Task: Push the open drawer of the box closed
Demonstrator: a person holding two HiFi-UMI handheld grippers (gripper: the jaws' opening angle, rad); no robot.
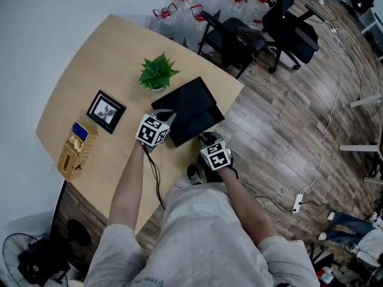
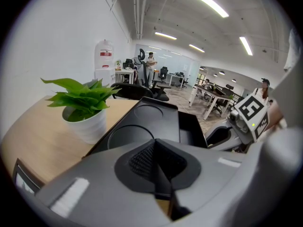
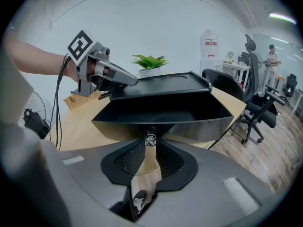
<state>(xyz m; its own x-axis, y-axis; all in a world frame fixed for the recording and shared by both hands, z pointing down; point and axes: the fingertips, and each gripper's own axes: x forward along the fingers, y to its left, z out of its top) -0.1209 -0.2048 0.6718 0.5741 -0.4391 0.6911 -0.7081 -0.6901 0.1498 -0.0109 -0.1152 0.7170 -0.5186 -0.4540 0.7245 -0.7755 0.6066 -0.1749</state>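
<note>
A black box lies on the wooden table near its right edge. Its drawer stands pulled out toward me; in the right gripper view the drawer is open and empty. My right gripper meets the drawer front, and its jaws are closed to a narrow gap on the small drawer knob. My left gripper is shut and rests against the box's near left corner, with nothing between its pads. The box's top fills the left gripper view.
A potted plant stands just behind the box. Further left are a framed picture and a woven basket. Office chairs and water bottles stand beyond the table. A power strip lies on the floor.
</note>
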